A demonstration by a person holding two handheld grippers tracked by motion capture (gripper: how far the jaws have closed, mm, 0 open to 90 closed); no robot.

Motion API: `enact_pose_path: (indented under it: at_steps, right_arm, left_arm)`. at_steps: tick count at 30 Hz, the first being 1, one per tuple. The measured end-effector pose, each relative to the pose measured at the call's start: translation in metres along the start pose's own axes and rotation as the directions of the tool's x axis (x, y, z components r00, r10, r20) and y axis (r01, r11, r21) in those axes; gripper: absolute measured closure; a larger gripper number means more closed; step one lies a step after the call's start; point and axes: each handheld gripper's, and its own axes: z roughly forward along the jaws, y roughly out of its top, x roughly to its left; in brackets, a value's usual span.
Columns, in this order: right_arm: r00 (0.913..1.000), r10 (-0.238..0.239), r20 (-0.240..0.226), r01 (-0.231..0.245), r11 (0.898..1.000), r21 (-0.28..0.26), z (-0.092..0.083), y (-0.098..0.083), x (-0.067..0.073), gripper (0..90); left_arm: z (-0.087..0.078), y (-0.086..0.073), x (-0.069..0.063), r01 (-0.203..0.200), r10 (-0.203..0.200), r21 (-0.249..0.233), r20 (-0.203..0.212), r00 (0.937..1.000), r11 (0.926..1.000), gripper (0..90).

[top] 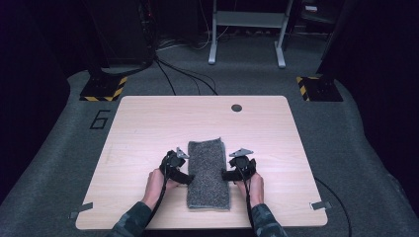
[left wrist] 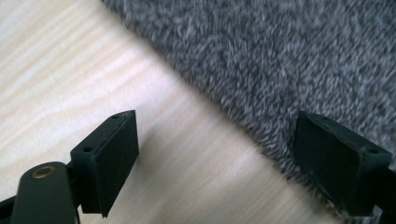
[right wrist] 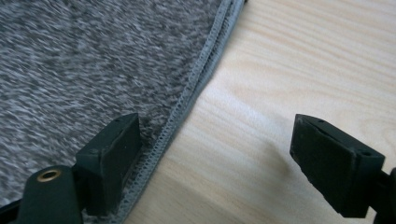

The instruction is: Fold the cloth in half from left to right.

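A folded grey fleecy cloth (top: 208,174) is lying lengthwise on the near half of a pale wood-grain counter (top: 148,123), its short end close to the counter's front edge, as a person in camouflage-patterned sleeves (top: 129,222) is bringing a black two-jaw tool to each of its long sides. The left tool (top: 184,173) is sitting at the cloth's left edge and the right tool (top: 228,174) at its right edge, roughly level with each other about midway along the cloth.

In the left gripper view, the left tool (left wrist: 217,154) is standing with its jaws wide apart, one over bare wood and the other over the fuzzy pile (left wrist: 280,56), with the cloth's edge running between them; nothing is being gripped. In the right gripper view, the right tool (right wrist: 217,158) is likewise gaping, one jaw over the cloth's stitched hem (right wrist: 187,100), the other over the counter (right wrist: 303,56), and holding nothing.

A small dark round cap (top: 236,107) is sitting in the counter's far side, well apart from the cloth.
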Motion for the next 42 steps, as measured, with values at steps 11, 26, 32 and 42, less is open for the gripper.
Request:
enact_pose_path:
  at_steps: [11, 26, 32, 42]
  right_arm:
    - [0.9993, -0.012, -0.034, 0.012, 1.000, 0.002, -0.009, -0.009, 0.007, 19.2]
    - [0.9954, 0.069, -0.066, -0.072, 0.997, -0.043, 0.017, 0.045, -0.021, 32.2]
    - [0.9904, 0.110, -0.083, -0.113, 0.993, -0.026, 0.034, 0.062, -0.029, 39.7]
    - [0.9902, 0.111, -0.085, -0.108, 0.993, 0.036, 0.054, 0.076, -0.027, 47.2]
  left_arm:
    - [-0.009, -0.014, -0.004, -0.008, 0.008, -0.002, 0.021, 0.9997, 1.0000, 14.6]
    - [0.001, 0.028, 0.057, 0.175, -0.175, -0.066, 0.016, 0.9845, 0.9824, 16.0]
    - [0.014, 0.045, 0.066, 0.193, -0.193, -0.046, 0.003, 0.9813, 0.9802, 17.4]
    - [0.032, 0.057, 0.072, 0.201, -0.201, 0.000, -0.005, 0.9796, 0.9796, 20.9]
